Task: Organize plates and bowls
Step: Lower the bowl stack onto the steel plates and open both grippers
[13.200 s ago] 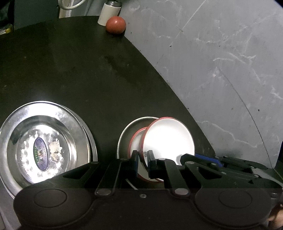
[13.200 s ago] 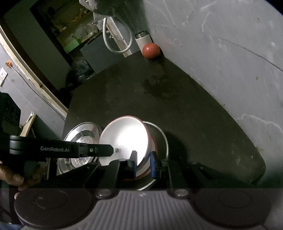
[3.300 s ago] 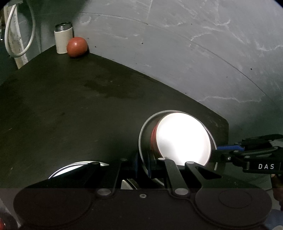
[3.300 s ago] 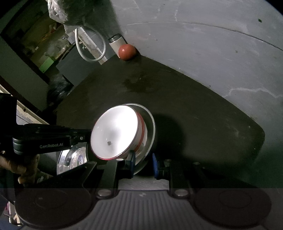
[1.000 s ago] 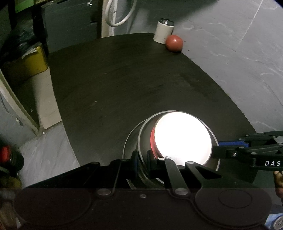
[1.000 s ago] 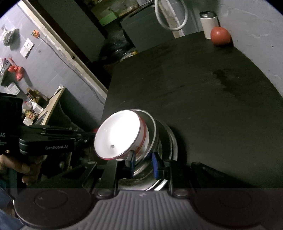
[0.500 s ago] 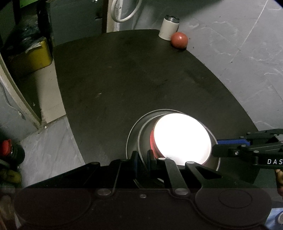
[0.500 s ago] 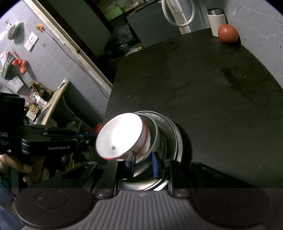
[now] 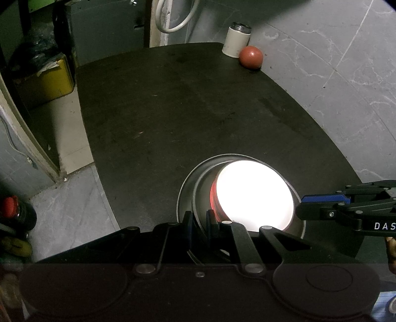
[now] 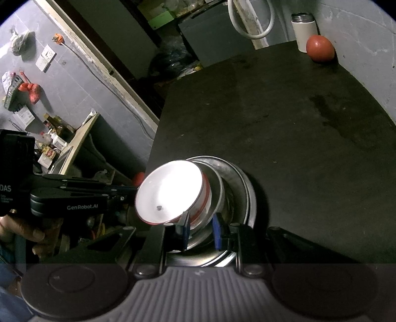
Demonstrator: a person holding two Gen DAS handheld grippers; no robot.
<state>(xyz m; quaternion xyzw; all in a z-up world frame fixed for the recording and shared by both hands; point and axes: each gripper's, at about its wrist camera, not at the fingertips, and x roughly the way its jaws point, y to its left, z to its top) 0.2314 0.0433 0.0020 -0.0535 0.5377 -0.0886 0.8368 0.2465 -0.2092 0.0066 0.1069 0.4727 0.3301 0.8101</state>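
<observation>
A white bowl with a red rim (image 9: 252, 195) (image 10: 169, 193) sits nested inside a steel bowl (image 9: 198, 193) (image 10: 217, 188), and the steel bowl sits in a wide steel plate (image 9: 182, 195) (image 10: 245, 195). The inside of the white bowl is too bright to see any content. The stack is at the near left corner of the dark bench (image 9: 198, 111) (image 10: 297, 136).

At the far right corner of the bench stand a white canister (image 9: 236, 39) (image 10: 304, 34) and, just beside it, a red ball (image 9: 250, 57) (image 10: 319, 47), both close to the grey wall (image 9: 334, 62). A white hose (image 9: 173, 17) (image 10: 250, 22) hangs behind the bench.

The left tongs (image 9: 198, 223) (image 10: 118, 193) are nearly closed and clamp the near wall of the steel bowl between the two fingers. The right tongs (image 10: 200, 226) (image 9: 307, 208) reach to the stack from the other side. Their blue pads are narrowly apart with the side of the bowls between them, but I cannot tell if they press it.
</observation>
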